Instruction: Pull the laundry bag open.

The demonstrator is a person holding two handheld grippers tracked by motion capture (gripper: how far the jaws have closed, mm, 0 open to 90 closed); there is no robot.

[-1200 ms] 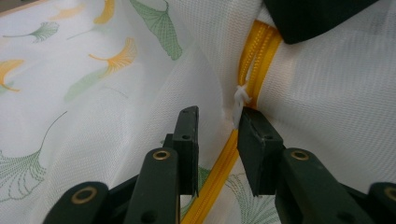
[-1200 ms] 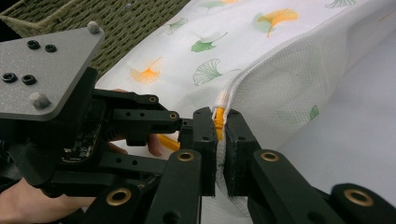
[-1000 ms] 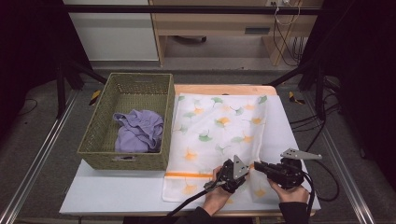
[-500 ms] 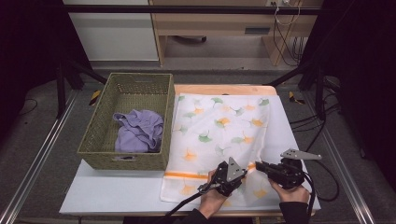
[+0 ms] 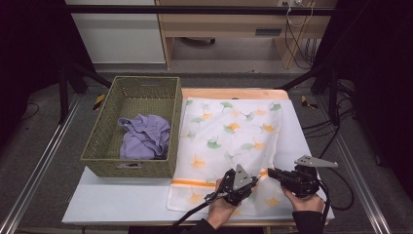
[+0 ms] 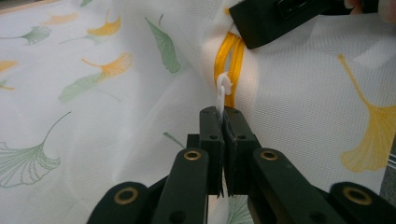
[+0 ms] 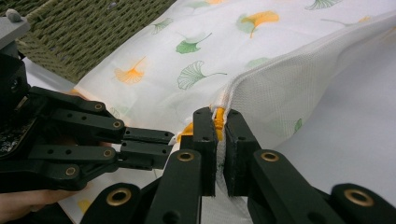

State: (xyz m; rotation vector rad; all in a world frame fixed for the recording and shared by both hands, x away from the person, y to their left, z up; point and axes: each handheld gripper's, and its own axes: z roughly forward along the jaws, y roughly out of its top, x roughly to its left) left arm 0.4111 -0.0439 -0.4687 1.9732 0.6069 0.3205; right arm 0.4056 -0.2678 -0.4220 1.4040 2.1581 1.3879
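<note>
A white mesh laundry bag (image 5: 229,131), printed with ginkgo leaves, lies flat on the table. An orange zipper (image 6: 235,56) runs across its near end. My left gripper (image 6: 223,116) is shut on the white zipper pull (image 6: 224,88); in the high view the left gripper (image 5: 257,178) sits over the zipper line. Just to its right, my right gripper (image 5: 271,173) points left. In its own view the right gripper (image 7: 219,119) is shut on the bag's raised edge at the orange zipper tape (image 7: 217,116). The two grippers' jaw tips nearly meet.
A woven olive basket (image 5: 129,92) stands left of the bag and holds a crumpled purple cloth (image 5: 143,136). Bare pale table (image 5: 122,200) lies in front of the basket. Cables trail from both grippers over the near table edge.
My left gripper has shifted slightly to the left along the zipper line, still pinching the pull. The right gripper has held its place on the bag's edge.
</note>
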